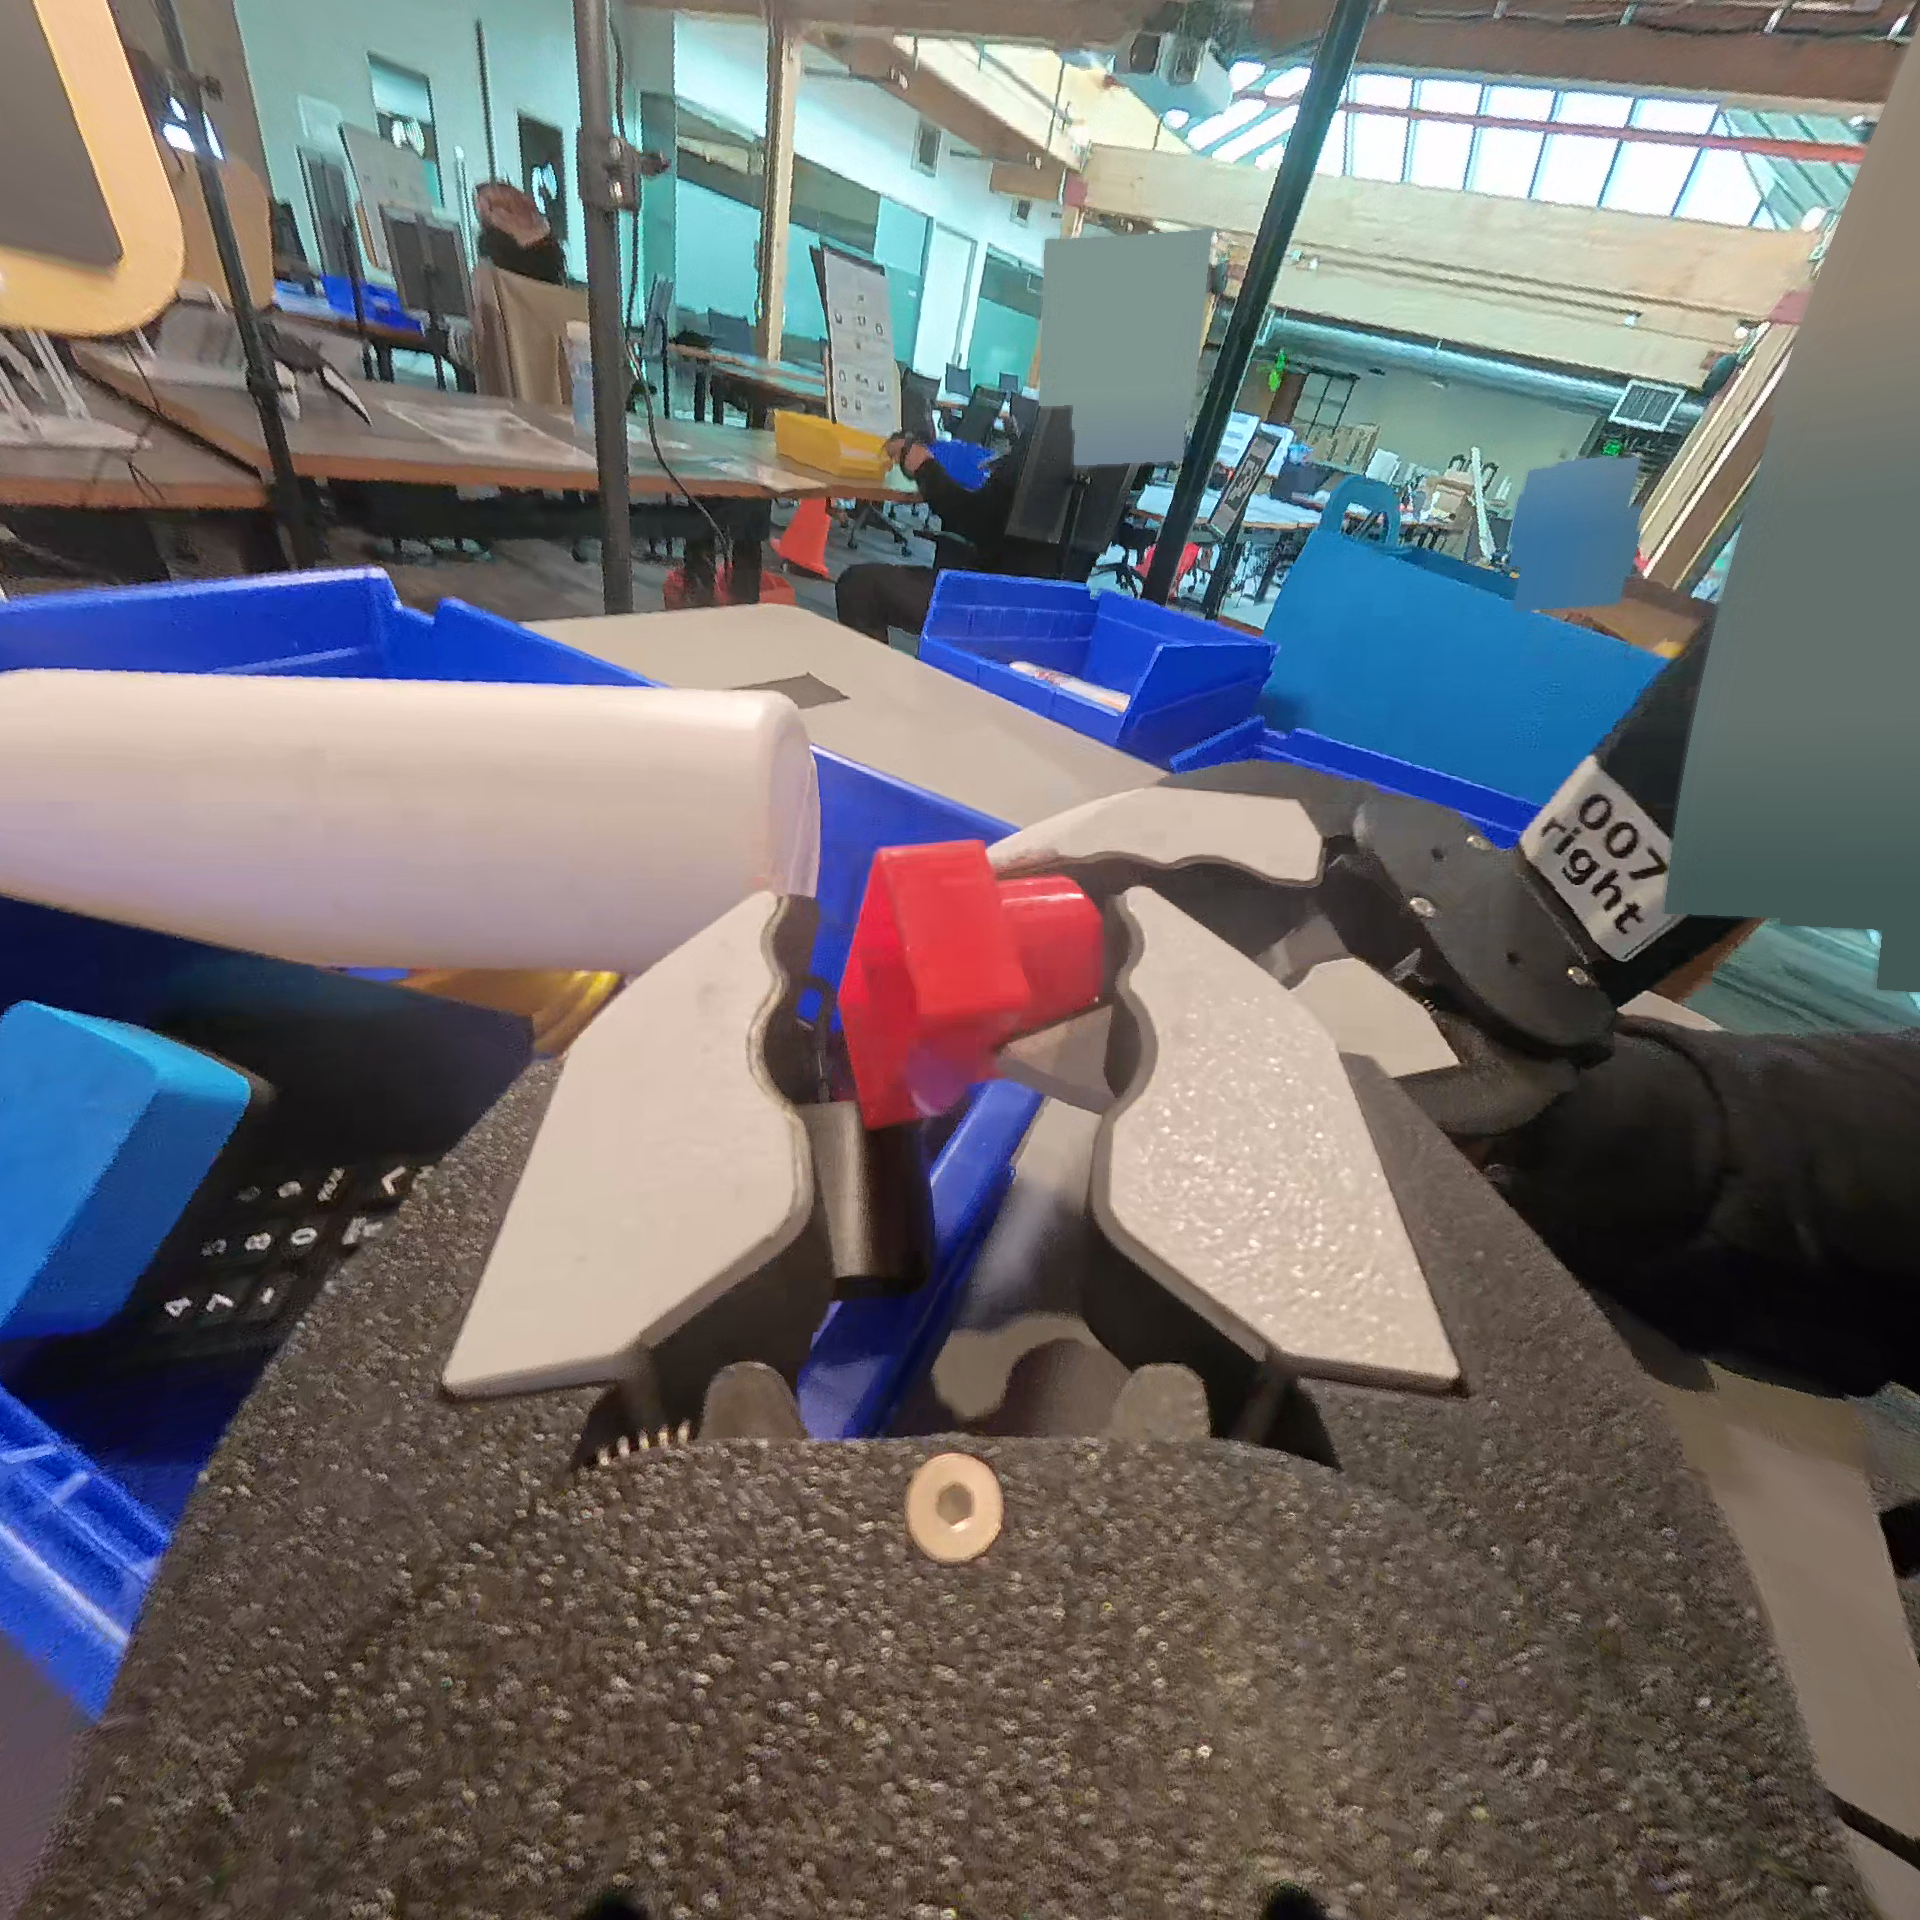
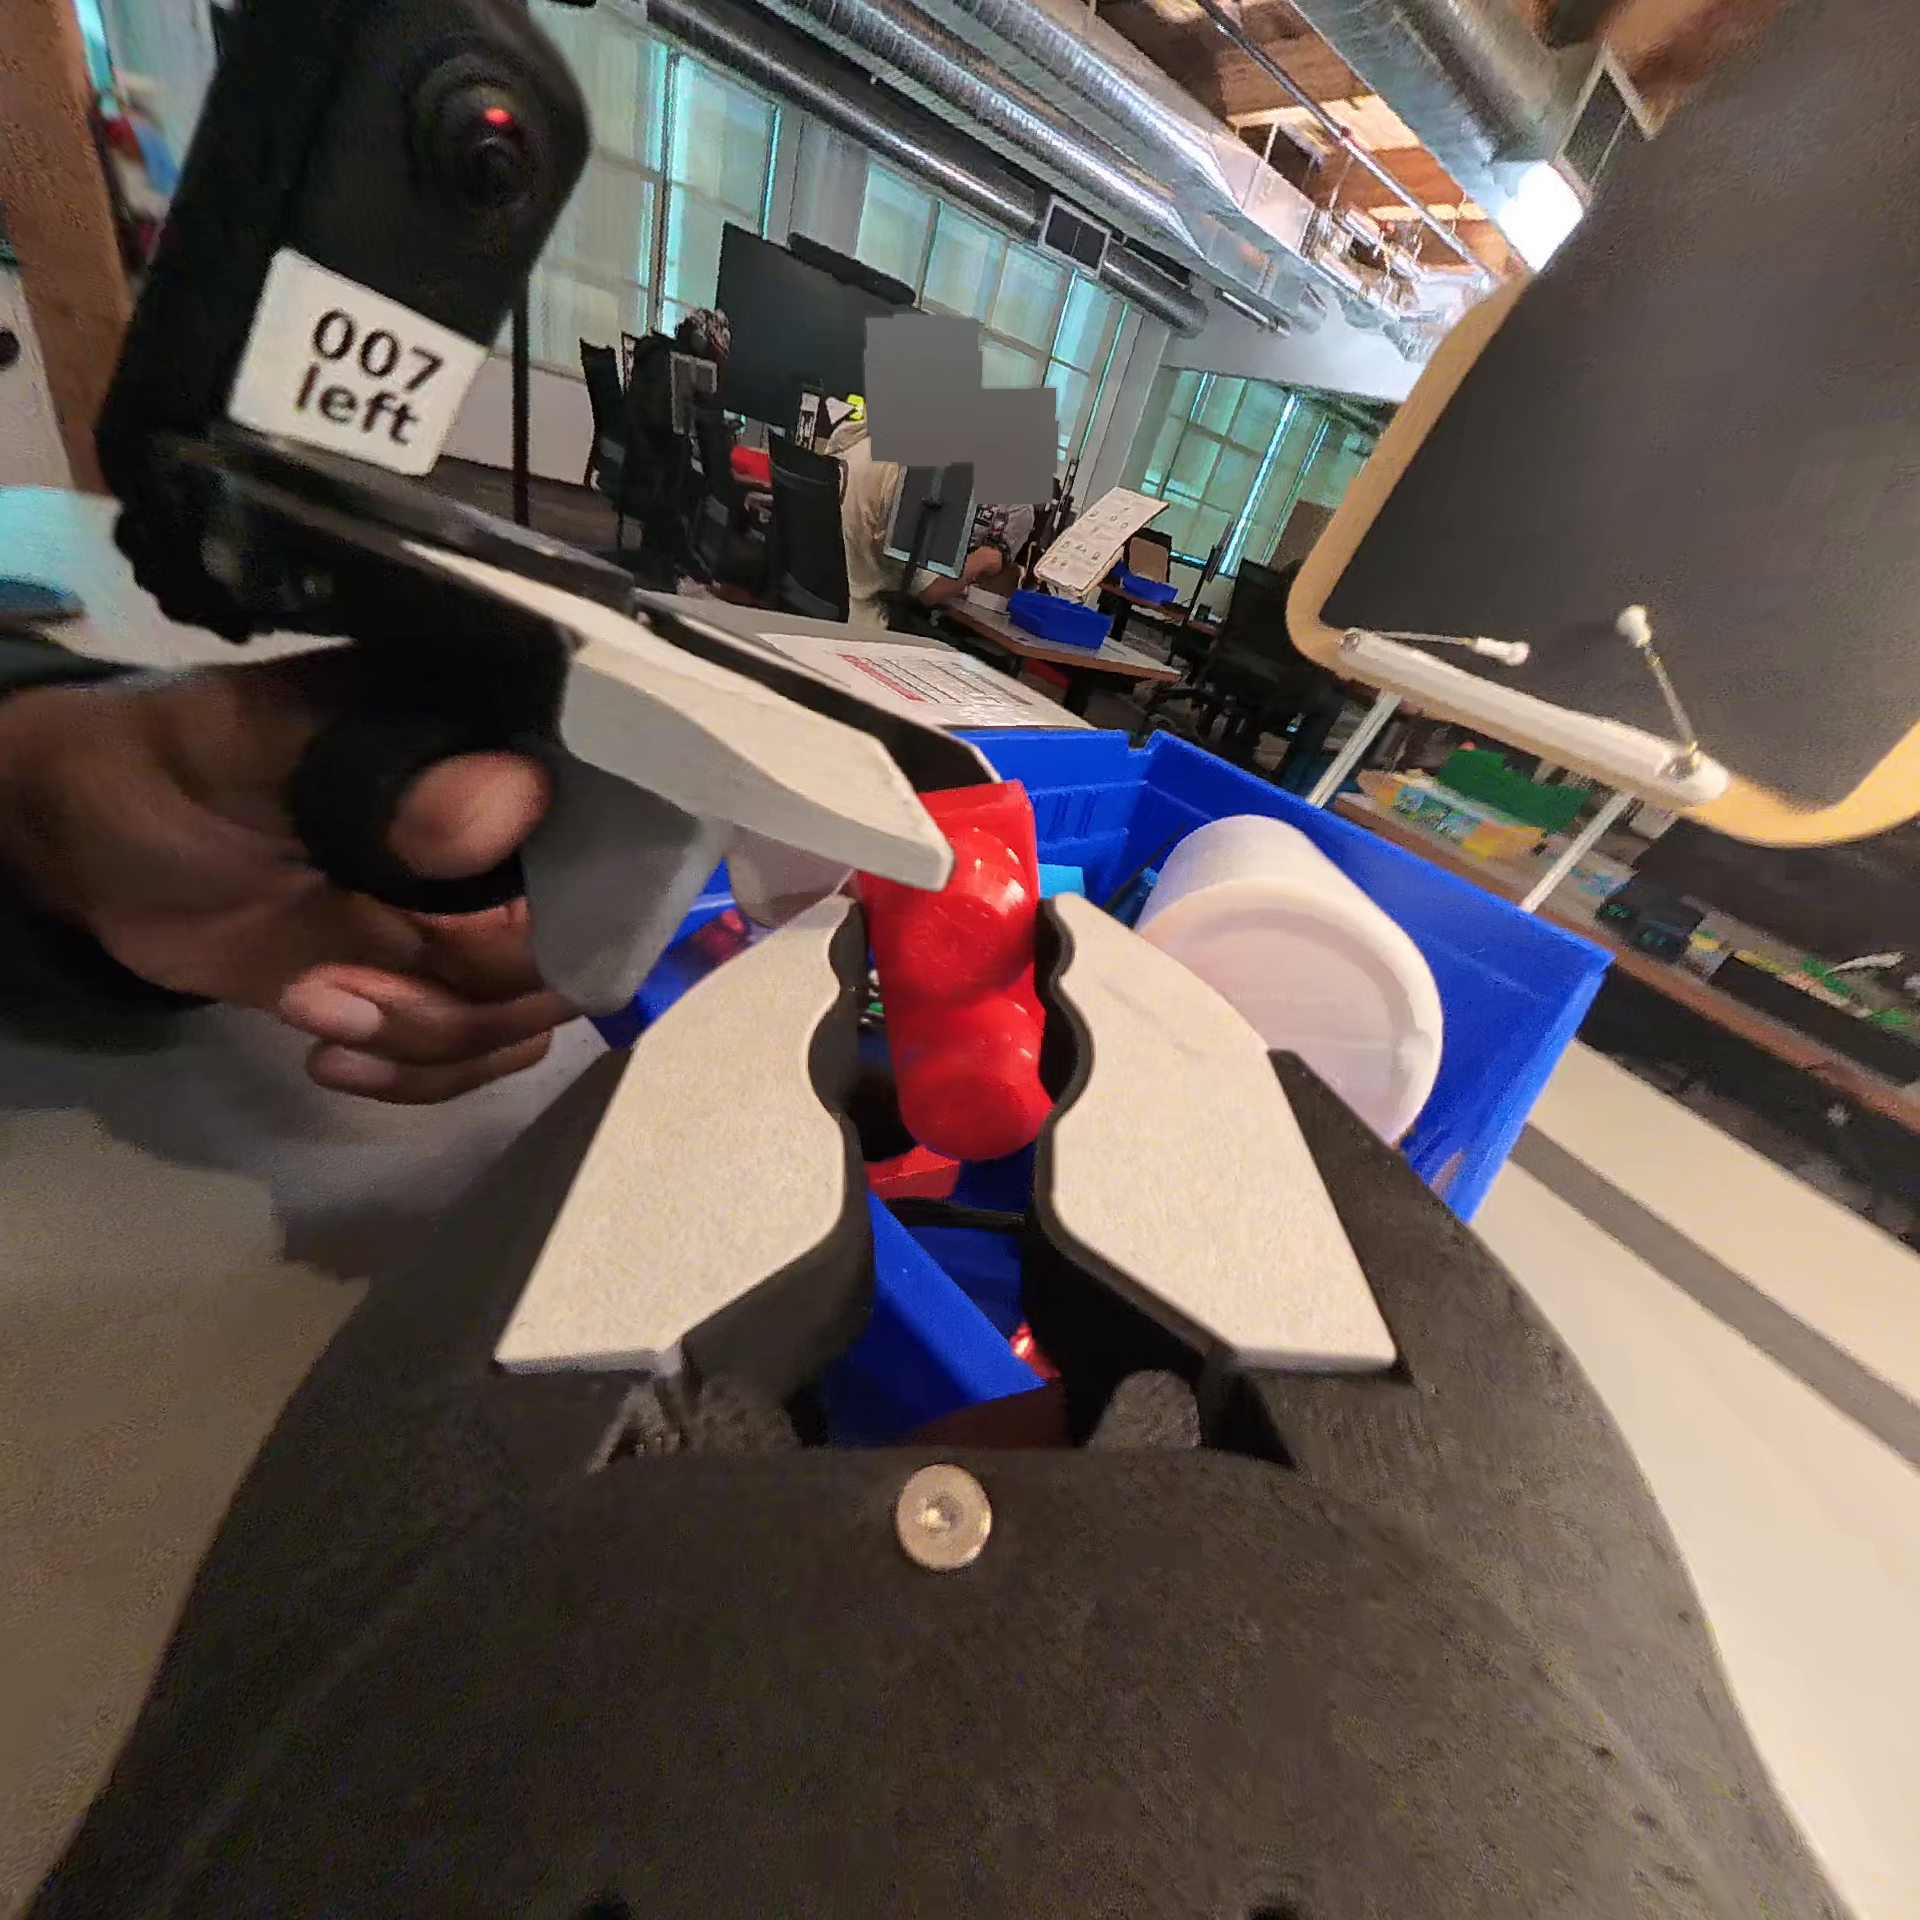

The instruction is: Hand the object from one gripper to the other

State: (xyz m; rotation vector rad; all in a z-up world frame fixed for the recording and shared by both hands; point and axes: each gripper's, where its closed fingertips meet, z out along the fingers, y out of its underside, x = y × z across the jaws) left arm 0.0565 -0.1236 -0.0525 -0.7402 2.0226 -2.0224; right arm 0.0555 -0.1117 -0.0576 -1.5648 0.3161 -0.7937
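My landmark was the blue bin (image 2: 1496,997), sitting on the grey table (image 1: 914,707). A white cylinder (image 1: 395,821) lay across its top. Over the bin's near edge, my right gripper (image 2: 951,997) had its fingers narrowed onto the red plastic piece (image 2: 966,987). My left gripper (image 1: 951,966) stood around the same piece (image 1: 956,966), fingers half-spread; I could not tell whether they gripped it.

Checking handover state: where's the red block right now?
Mid-air over the blue bin, the red block sits between the right tongs, with the left tongs closing around it from the side.
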